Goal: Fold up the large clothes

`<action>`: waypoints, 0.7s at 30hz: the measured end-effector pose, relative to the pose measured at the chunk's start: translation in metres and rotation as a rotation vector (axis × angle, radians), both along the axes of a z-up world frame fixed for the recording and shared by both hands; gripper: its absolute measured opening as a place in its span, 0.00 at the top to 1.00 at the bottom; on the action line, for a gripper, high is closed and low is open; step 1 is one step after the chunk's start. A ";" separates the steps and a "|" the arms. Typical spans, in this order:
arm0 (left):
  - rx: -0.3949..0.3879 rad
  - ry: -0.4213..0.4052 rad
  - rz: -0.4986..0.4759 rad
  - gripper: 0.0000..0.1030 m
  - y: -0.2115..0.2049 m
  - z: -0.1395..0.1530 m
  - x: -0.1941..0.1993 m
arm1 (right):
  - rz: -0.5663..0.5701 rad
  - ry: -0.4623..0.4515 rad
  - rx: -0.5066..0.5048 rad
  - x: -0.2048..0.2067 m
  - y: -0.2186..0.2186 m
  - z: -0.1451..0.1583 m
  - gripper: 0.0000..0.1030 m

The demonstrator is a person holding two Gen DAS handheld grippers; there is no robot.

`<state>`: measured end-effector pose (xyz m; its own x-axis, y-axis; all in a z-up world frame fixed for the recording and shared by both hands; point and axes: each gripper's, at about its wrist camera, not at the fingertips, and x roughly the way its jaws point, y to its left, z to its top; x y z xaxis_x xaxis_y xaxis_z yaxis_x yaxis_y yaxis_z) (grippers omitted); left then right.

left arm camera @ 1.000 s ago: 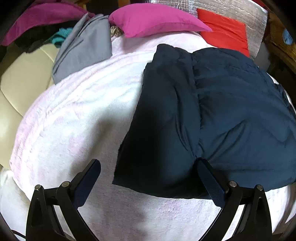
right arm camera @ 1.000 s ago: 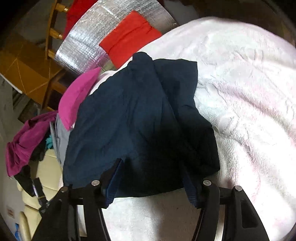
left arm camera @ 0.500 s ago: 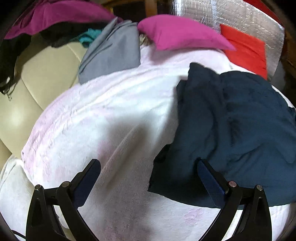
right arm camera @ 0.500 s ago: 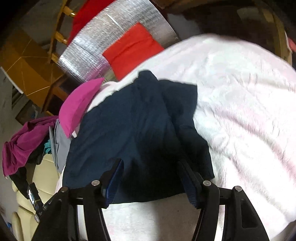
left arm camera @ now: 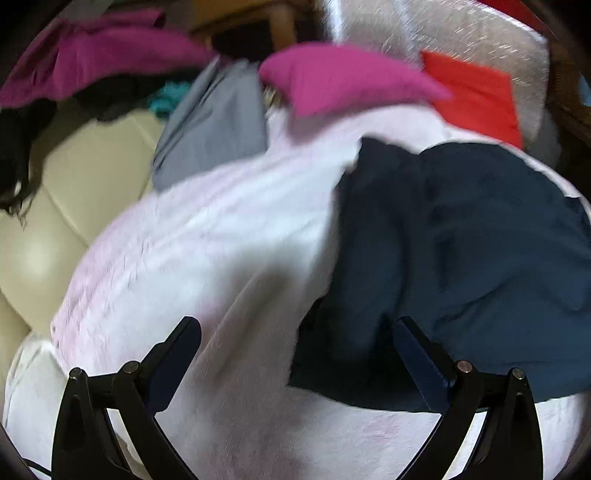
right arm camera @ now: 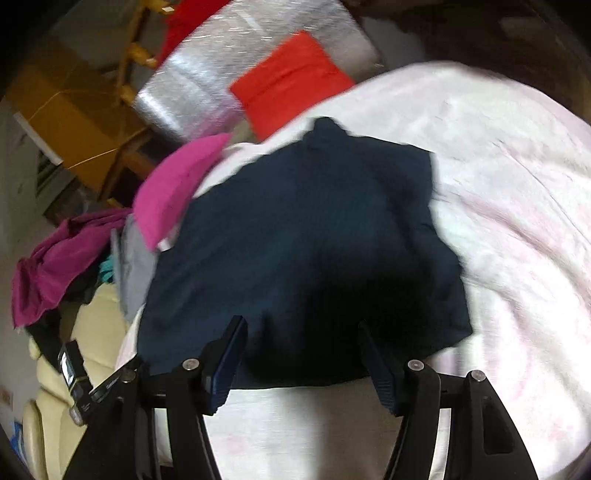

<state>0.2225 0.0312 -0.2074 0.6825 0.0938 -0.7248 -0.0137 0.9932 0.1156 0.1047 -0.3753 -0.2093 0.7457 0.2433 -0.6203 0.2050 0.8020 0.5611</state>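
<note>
Left wrist view: left gripper (left arm camera: pixel 297 341) jaws spread wide, nothing between the pads. White blanket (left arm camera: pixel 207 258) fills the middle of the frame. Navy garment (left arm camera: pixel 461 258) lies folded on the blanket to the right; its near-left corner sits just ahead of the right finger (left arm camera: pixel 421 358), can't tell if they touch. Behind it: pink pillow (left arm camera: pixel 343 81), grey cloth (left arm camera: pixel 214 125), red cloth (left arm camera: pixel 476 99) on a silver foil pad (left arm camera: pixel 424 33). Cream sofa (left arm camera: pixel 55 206) at left, magenta garment (left arm camera: pixel 103 55) heaped on its back. Frame is motion-blurred.

Right wrist view: right gripper (right arm camera: pixel 301 341) jaws apart, roughly mid-width, pads clear of any fabric. Navy garment (right arm camera: pixel 303 240) lies dead ahead on the blanket (right arm camera: pixel 517 221), its near hem just past the fingertips. Pink pillow (right arm camera: pixel 177 188) at its far-left corner, red cloth (right arm camera: pixel 291 81) and foil pad (right arm camera: pixel 184 88) beyond. Magenta garment (right arm camera: pixel 55 266) and sofa (right arm camera: pixel 96 332) at left. Wooden furniture (right arm camera: pixel 74 110) top left.
</note>
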 end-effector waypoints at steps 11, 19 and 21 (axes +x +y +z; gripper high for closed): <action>0.147 0.046 -0.176 0.00 -0.061 -0.017 -0.001 | 0.166 0.057 -0.059 0.045 0.064 -0.019 0.35; 0.114 0.050 -0.138 0.00 -0.056 -0.015 0.003 | 0.166 0.026 -0.083 0.045 0.060 0.003 0.35; 0.142 0.006 -0.131 0.00 -0.058 -0.011 -0.001 | 0.140 -0.016 -0.096 0.045 0.055 0.016 0.35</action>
<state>0.2219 -0.0269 -0.2182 0.6915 0.1057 -0.7146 0.1156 0.9603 0.2539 0.1493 -0.3206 -0.1936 0.7184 0.2857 -0.6343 0.0793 0.8722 0.4827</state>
